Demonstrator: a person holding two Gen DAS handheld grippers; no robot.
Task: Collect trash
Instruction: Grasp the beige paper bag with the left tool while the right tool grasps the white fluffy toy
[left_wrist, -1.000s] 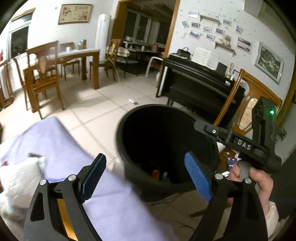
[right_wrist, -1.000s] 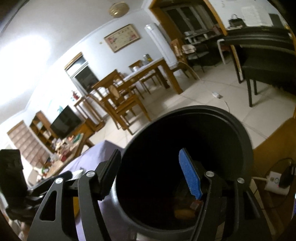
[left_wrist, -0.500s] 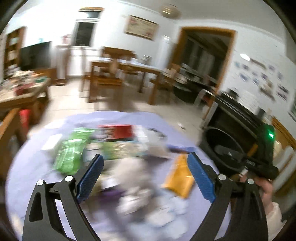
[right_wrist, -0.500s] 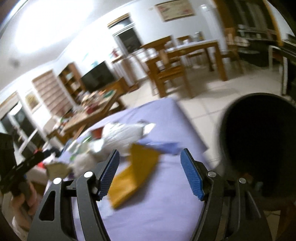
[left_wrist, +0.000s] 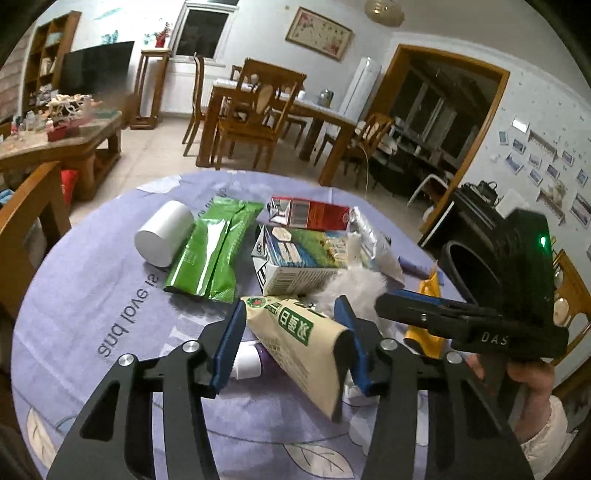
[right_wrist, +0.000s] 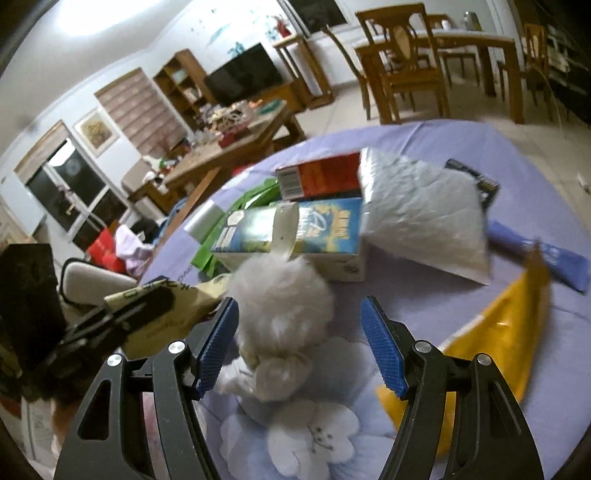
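A cream carton with green print (left_wrist: 295, 343) is clamped between the blue pads of the left gripper (left_wrist: 293, 345), both pads appearing to press its sides, and its far end looks raised off the cloth. Just beneath it a purple bottle with a white cap (left_wrist: 251, 360) is seen lying on the table.

The jaws of the right gripper (right_wrist: 299, 345) are held apart, released, around a fluffy white wad (right_wrist: 284, 306) that may be tissue or cotton; the left pad is touching or nearly touching it, while a clear gap is left at the right pad, so nothing is grasped there yet.

Farther out, the lavender tablecloth (left_wrist: 92, 295) is crowded with litter: a blue-and-white milk carton (left_wrist: 295, 258), a red carton (left_wrist: 310, 214) behind it, a green foil pouch (left_wrist: 214, 251), a white paper cup (left_wrist: 164, 238) on its side, a crumpled silver bag (right_wrist: 421, 214), a yellow wrapper (right_wrist: 498, 332) and a blue wrapper (right_wrist: 543, 258).

The black trash bin (left_wrist: 469, 266) is seen past the table's right edge, behind the right-hand tool.

The task is judged to be at an early or middle stage: one item is lifted but not yet binned, a second is about to be seized, and most of the litter remains to be collected.
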